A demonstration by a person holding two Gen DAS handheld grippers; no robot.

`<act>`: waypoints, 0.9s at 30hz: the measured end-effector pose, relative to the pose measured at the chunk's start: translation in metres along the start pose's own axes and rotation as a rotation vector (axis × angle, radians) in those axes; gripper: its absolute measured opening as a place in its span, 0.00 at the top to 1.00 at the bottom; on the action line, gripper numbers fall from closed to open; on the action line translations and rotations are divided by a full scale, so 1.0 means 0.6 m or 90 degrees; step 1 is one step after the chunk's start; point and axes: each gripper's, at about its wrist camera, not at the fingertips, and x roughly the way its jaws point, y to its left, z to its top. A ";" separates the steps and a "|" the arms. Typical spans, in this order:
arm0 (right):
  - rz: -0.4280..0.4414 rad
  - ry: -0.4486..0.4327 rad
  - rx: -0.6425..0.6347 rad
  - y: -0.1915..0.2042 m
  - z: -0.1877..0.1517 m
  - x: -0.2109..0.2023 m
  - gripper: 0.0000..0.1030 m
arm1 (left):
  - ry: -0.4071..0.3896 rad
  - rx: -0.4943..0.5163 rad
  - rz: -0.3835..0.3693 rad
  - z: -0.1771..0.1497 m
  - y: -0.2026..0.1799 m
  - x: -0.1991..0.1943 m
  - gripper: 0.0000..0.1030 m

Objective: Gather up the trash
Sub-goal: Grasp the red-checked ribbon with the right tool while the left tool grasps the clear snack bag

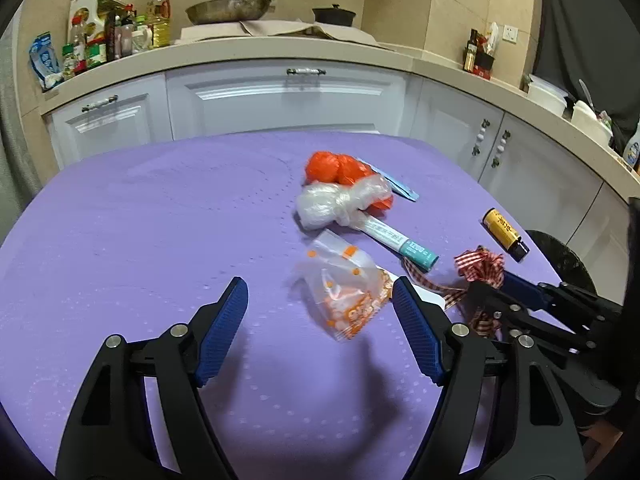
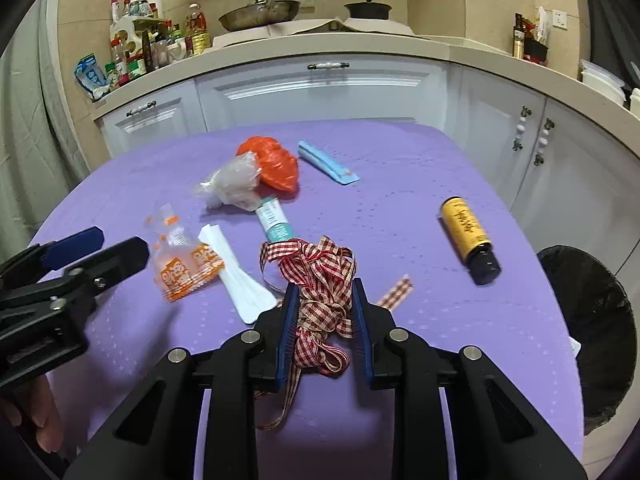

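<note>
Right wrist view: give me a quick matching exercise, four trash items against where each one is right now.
Items:
1. checked ribbon
2. yellow bottle
3. orange-printed clear wrapper
4. light blue packet

Places:
A. lying alone on the cloth, nearest the black-lined bin
B. far side, right of the orange bag
C. between the right gripper's pads
D. just ahead of the open left gripper

Pairs: 1-C, 2-A, 3-D, 4-B

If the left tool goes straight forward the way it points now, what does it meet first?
Most likely the clear snack bag with orange print, lying just ahead between the open fingers of the left tool; depth is uncertain.
</note>
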 end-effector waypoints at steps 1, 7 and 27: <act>-0.001 -0.001 0.003 -0.004 0.000 -0.002 0.74 | 0.004 0.002 0.000 0.000 -0.003 0.005 0.29; -0.006 -0.006 0.023 -0.035 -0.004 -0.010 0.74 | 0.036 0.005 0.000 0.001 -0.013 0.037 0.29; 0.003 -0.012 0.043 -0.055 -0.013 -0.014 0.74 | 0.058 0.013 -0.029 -0.006 0.000 0.040 0.78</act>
